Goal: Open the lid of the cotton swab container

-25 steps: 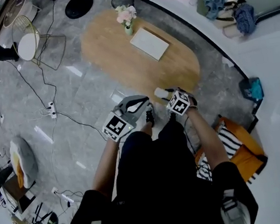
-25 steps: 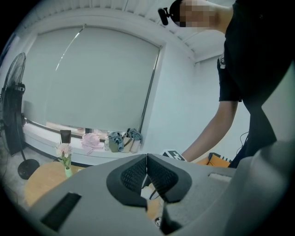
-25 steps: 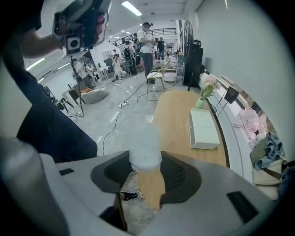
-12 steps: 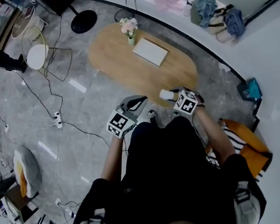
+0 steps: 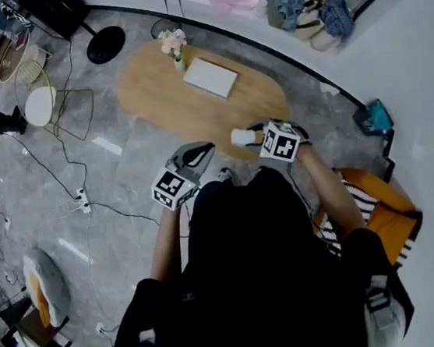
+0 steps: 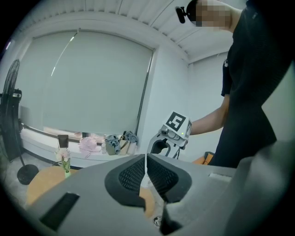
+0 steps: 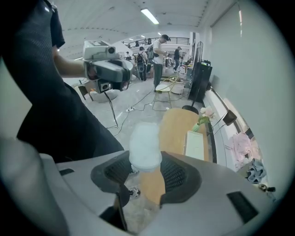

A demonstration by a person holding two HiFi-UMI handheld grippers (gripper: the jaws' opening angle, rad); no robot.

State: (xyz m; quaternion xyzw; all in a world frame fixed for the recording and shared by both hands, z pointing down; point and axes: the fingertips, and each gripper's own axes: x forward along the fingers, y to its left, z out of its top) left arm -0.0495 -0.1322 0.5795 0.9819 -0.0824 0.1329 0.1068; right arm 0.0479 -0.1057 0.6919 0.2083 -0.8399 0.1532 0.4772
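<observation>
The cotton swab container point(image 5: 239, 136) is a white, frosted cylinder with its lid on. My right gripper point(image 5: 254, 139) is shut on it and holds it in the air over the near end of the oval table. In the right gripper view the container point(image 7: 145, 144) stands up between the two pads, and my right gripper point(image 7: 146, 169) grips its lower part. My left gripper point(image 5: 201, 150) hovers to the left of it, apart from the container, shut with nothing in it. In the left gripper view the pads of my left gripper point(image 6: 146, 171) meet.
An oval wooden table point(image 5: 256, 105) stands ahead with a white flat book point(image 5: 210, 78) and a flower vase point(image 5: 174, 45) on it. Wire chairs point(image 5: 54, 109) and cables point(image 5: 83, 199) lie to the left. An orange and striped cushion point(image 5: 376, 224) sits at my right.
My right gripper has risen with the container still in it. The left gripper has come up a little and stays shut.
</observation>
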